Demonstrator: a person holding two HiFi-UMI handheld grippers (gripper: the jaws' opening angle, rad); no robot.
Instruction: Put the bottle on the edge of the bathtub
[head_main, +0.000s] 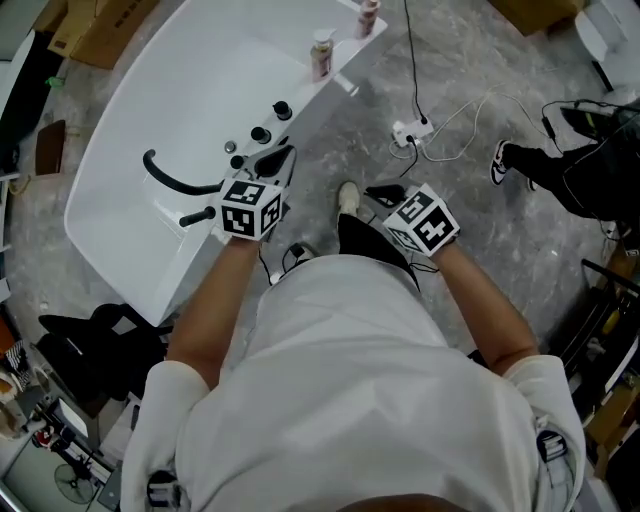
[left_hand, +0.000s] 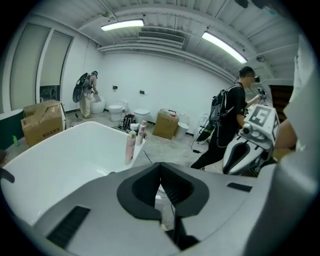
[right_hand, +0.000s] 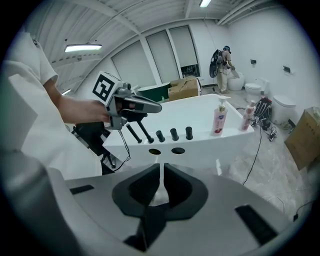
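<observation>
Two pink-and-white bottles stand upright on the far rim of the white bathtub (head_main: 120, 130): a pump bottle (head_main: 320, 55) and a second one (head_main: 368, 18) further along. My left gripper (head_main: 280, 158) hovers over the tub's near rim by the black tap knobs (head_main: 260, 133), jaws shut with nothing between them. In the left gripper view the shut left gripper (left_hand: 161, 167) points toward the pump bottle (left_hand: 130, 148). My right gripper (head_main: 385, 192) hangs over the floor beside the tub, shut and empty. The right gripper (right_hand: 161, 170) faces the pump bottle (right_hand: 218, 121) and the other bottle (right_hand: 248, 116).
A black curved spout (head_main: 175, 180) and a handle lie on the tub's near end. A power strip with cables (head_main: 412, 130) lies on the grey floor. A person in black (head_main: 570, 165) stands at the right. Cardboard boxes (head_main: 100, 30) sit beyond the tub.
</observation>
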